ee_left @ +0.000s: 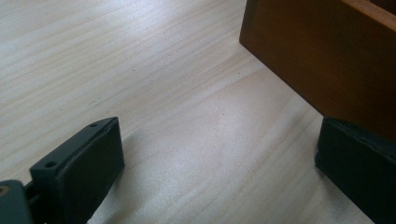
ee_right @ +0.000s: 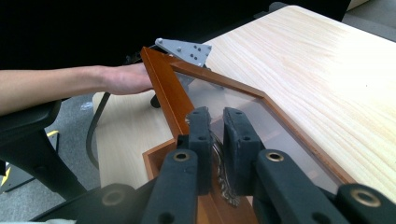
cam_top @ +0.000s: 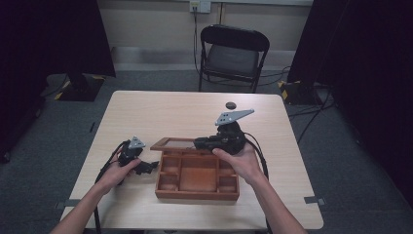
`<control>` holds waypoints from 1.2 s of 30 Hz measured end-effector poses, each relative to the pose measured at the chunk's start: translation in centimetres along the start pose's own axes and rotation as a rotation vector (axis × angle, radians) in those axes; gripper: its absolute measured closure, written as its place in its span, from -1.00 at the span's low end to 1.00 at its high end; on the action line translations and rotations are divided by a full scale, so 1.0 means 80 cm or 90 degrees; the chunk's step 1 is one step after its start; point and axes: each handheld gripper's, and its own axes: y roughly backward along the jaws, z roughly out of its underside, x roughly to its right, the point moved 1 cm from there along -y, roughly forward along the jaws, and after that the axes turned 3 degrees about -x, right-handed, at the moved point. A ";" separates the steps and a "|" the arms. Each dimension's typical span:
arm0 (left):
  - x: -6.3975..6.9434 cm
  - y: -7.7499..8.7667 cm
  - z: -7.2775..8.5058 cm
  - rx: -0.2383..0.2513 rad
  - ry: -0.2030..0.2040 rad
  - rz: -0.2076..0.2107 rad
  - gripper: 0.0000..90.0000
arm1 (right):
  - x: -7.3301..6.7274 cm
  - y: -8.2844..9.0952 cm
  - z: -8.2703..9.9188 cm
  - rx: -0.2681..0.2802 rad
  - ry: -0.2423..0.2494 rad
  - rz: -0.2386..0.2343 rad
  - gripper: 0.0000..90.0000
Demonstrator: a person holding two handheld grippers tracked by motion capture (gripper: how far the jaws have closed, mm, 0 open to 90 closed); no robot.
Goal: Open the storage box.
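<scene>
A wooden box (cam_top: pixel 197 178) with several compartments is seen on the pale counter (cam_top: pixel 146 112), near its 6 o'clock edge. Its glass-paned lid (ee_right: pixel 243 100) is raised, hinged along the box's 12 o'clock side. The right gripper (ee_right: pixel 215 122) is closed on a small ornate metal clasp (ee_right: pixel 223 175) at the lid's frame, the jaws pressed on it from both sides; in the high view this gripper (cam_top: pixel 207 143) is held at the box's 12 o'clock rim. The left gripper (cam_top: pixel 146 167) is placed at the box's 9 o'clock side, low on the counter. Its jaws are spread wide with bare counter between them, and one pad (ee_left: pixel 359 168) is set against the box's outer wall (ee_left: pixel 322 51).
</scene>
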 end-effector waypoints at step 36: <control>0.000 0.000 0.000 -0.001 -0.002 0.000 -0.99 | 0.010 -0.001 -0.018 -0.008 -0.011 0.000 0.84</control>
